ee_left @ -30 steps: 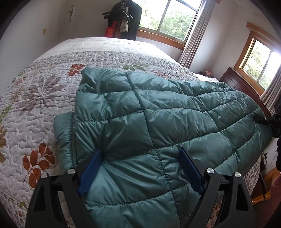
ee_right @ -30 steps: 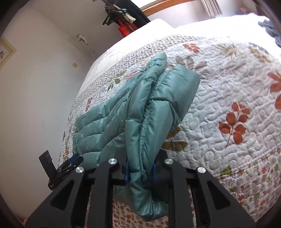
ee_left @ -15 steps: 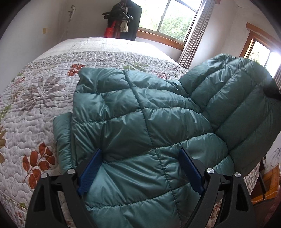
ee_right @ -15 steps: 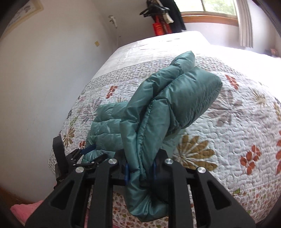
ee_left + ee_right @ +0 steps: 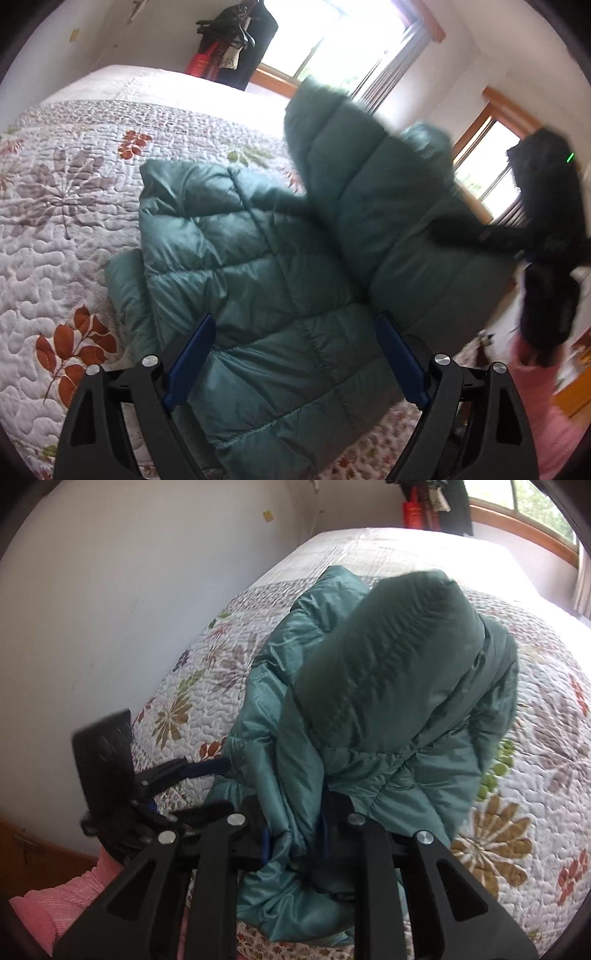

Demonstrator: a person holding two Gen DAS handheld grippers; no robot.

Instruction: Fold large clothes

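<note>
Bed (image 5: 55, 236) with leaf-print quilt carries the green puffer jacket (image 5: 258, 295), near the bed's front edge; left claw (image 5: 295, 373) spread wide over the flat lower half, fingers apart, gripping nothing, probably there to pin that half while the rest swings over; right of it a lifted part of the jacket hangs in the air, blurred; right claw (image 5: 295, 834) clamped together on a bunched edge of the jacket, held up so the fold can drop across the flat part; fold not yet laid down.
</note>
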